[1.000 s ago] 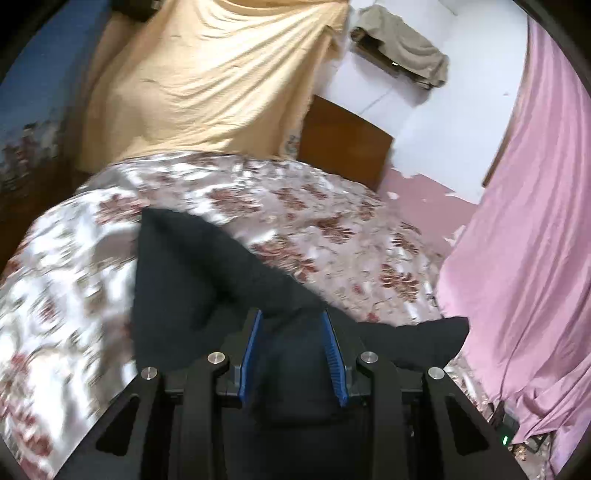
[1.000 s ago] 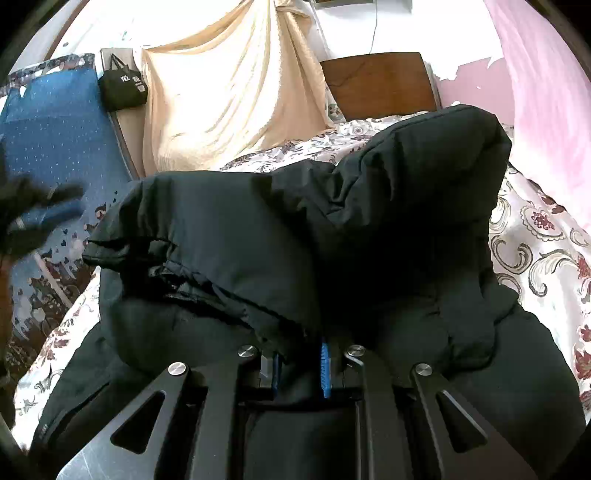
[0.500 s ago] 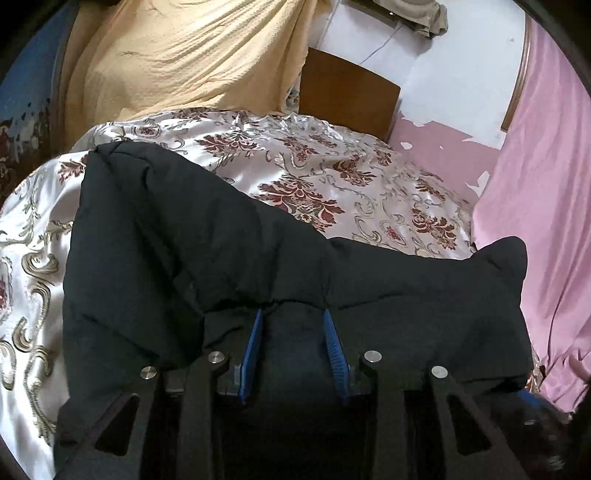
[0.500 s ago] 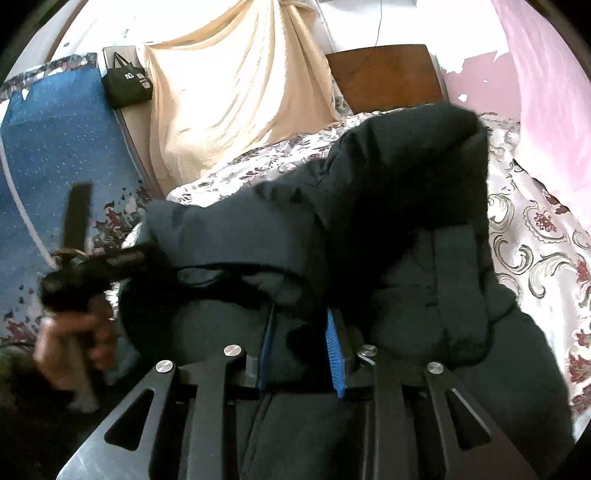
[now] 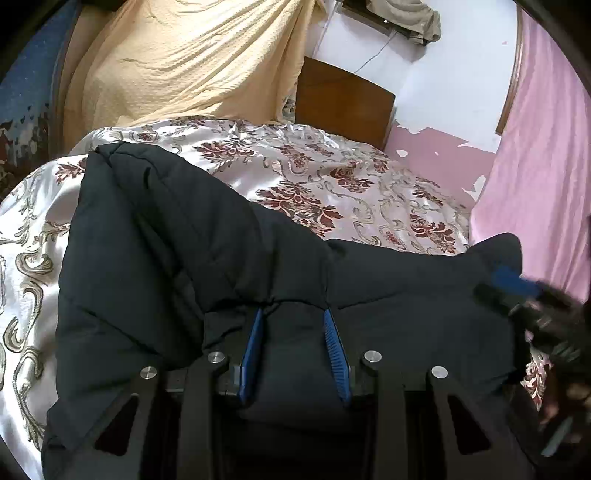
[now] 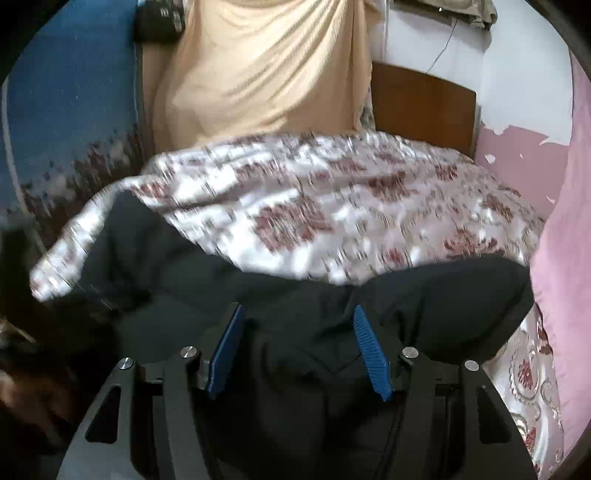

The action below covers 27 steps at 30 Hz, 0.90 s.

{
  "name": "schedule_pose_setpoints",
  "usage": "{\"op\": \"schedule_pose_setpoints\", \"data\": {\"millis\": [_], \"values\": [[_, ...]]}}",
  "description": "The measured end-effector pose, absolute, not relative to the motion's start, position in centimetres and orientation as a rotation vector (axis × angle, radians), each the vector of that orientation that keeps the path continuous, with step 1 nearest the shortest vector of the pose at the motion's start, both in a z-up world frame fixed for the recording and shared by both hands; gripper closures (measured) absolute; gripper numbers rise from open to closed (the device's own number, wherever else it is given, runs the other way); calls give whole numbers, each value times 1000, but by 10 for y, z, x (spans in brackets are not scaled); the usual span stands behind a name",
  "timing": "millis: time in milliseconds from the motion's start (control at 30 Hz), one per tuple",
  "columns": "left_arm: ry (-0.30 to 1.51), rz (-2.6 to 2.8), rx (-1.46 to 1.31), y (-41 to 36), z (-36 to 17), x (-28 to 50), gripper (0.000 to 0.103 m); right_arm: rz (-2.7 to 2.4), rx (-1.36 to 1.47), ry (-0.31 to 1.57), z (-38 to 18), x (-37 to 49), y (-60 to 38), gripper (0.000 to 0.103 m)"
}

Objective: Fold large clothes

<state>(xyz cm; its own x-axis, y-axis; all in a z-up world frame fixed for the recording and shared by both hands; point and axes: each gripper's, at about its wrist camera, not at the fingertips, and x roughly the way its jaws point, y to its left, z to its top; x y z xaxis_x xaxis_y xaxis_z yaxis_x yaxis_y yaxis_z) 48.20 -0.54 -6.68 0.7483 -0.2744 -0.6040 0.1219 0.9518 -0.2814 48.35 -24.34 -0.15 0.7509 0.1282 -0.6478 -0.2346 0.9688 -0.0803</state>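
A black padded jacket [image 5: 184, 258] lies spread over the floral bedspread [image 5: 332, 173]. My left gripper [image 5: 292, 314] is shut on a bunched fold of the jacket, which sits pinched between its blue pads [image 5: 253, 343]. In the right wrist view the jacket [image 6: 424, 295] lies under my right gripper [image 6: 299, 310]. Its jaws are opening and stand wide apart, and the blue pads [image 6: 369, 350] press on nothing. The right gripper [image 5: 513, 278] also shows, blurred, at the jacket's right end in the left wrist view.
A beige cloth [image 5: 184, 66] hangs behind the bed beside a wooden headboard [image 5: 343, 99]. A pink curtain [image 5: 535, 166] borders the bed's right side and a blue patterned cloth [image 6: 66, 110] its left. A black bag [image 6: 159, 18] hangs at the top left.
The left gripper came down with the jacket, which now rests flat on the bed. The right gripper let go of the jacket, its jaws spread, and it pulled away with a blurred view.
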Motion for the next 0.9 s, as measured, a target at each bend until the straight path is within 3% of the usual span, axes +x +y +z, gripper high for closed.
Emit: {"op": "schedule_pose_setpoints", "data": {"millis": [367, 733, 900], "values": [[678, -186, -90, -26, -78, 502, 69, 164, -133, 659, -56, 507, -250, 47], [650, -202, -118, -24, -82, 512, 69, 159, -92, 625, -69, 517, -250, 47], [632, -258, -166, -16, -64, 486, 58, 226, -24, 600, -39, 485, -253, 44]]}}
